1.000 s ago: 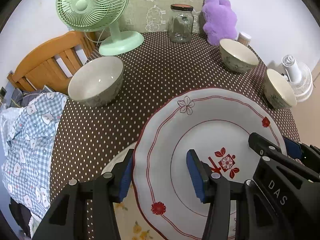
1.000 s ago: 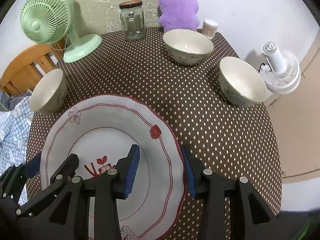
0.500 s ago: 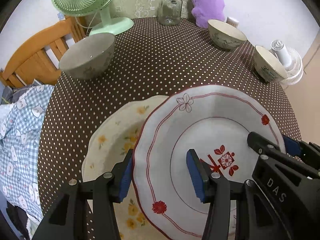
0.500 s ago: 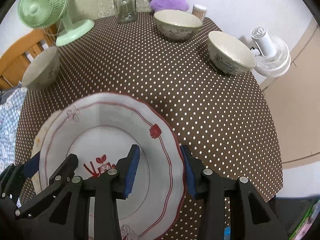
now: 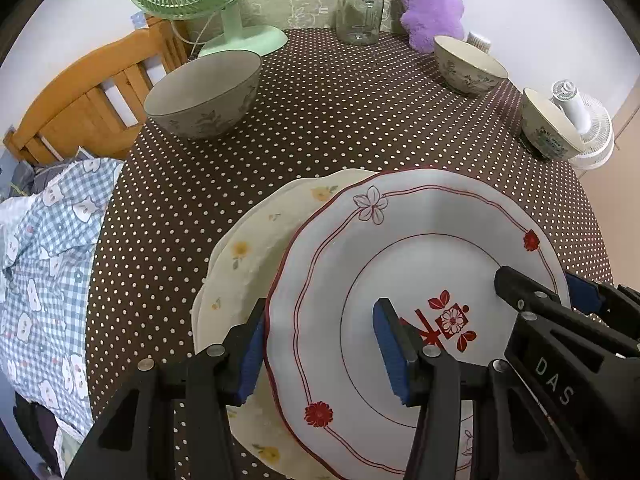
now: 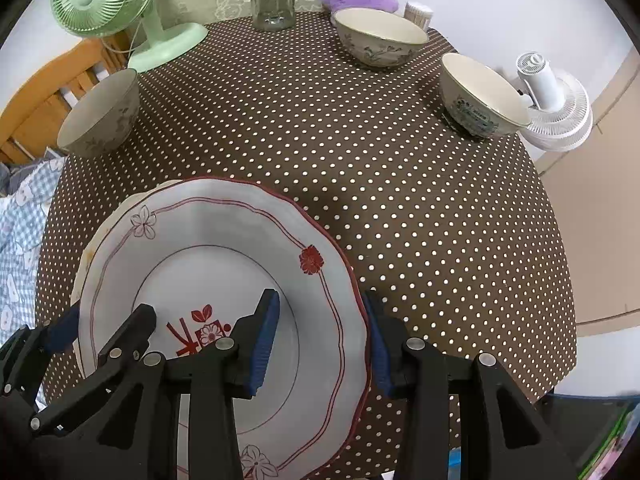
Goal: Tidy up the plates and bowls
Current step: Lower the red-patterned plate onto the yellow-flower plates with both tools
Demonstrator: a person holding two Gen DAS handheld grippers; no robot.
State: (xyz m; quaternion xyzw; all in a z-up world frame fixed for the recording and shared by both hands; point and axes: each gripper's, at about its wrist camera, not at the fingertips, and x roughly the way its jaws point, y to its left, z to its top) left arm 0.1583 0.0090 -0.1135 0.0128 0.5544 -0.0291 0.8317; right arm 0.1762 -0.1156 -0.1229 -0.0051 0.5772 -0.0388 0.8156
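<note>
The red-rimmed plate (image 5: 416, 264) is pinched at opposite rims by the left gripper (image 5: 320, 354) and right gripper (image 6: 320, 344), held just above the yellow-flowered plate (image 5: 248, 248) (offset toward the right gripper).

Red-rimmed plate (image 5: 400, 248) over yellow-flowered plate (image 5: 248, 248)

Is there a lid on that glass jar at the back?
Yes, the glass jar near the purple plush toy wears a dark lid.
</note>
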